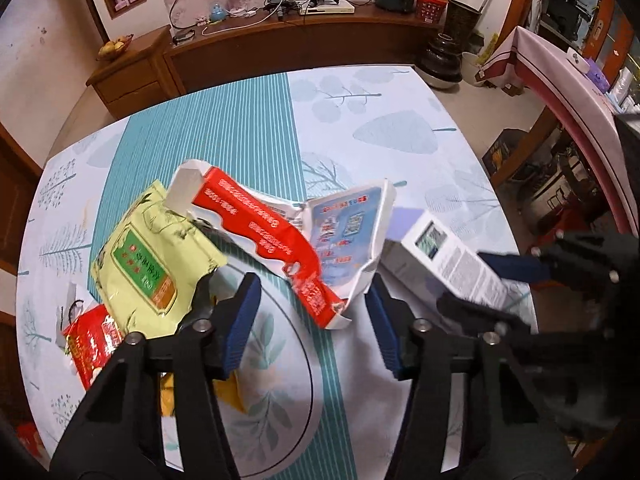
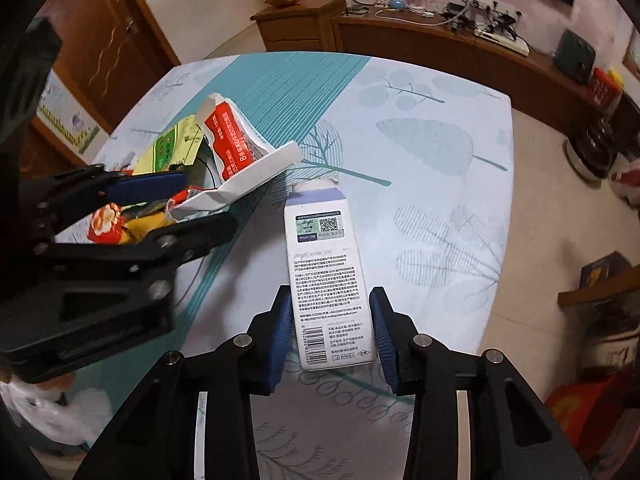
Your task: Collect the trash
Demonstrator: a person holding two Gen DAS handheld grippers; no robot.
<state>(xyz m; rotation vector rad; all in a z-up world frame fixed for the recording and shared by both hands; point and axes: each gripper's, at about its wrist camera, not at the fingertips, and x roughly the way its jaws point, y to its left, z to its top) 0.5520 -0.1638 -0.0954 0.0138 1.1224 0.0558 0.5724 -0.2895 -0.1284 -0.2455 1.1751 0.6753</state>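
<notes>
- Living-room bg: wood sideboard [image 1: 280, 40] w/ cables behind the counter [image 1: 400, 128], which has a leaf-print cloth.
- Landmark = white box [image 2: 330, 280], lying flat on the counter, barcode end toward my right gripper [image 2: 330, 326].
- Right gripper: jaws at mid width, straddling the box's near end; pads look right at its sides, but I can't tell if they press yet. Risk: if only one pad bites, box pivots & skids away on the slick cloth.
- Box is thin card; squeeze too hard → it caves & slips out.
- Left of the box: torn red-white carton [image 1: 288, 236], propped up & crumpled, w/ my left gripper [image 1: 312, 304] half open around its near lower edge, not clamped. Risk: pads catch only a loose flap → it tears or flops free on lift.
- Further left of the box: yellow-green pouch [image 1: 156, 256] & red wrapper [image 1: 90, 344], overlapping. Lifting the carton could drag them toward the counter edge.
- Both grippers sit close beside the box; black frames could knock each other if I swing inward.
</notes>
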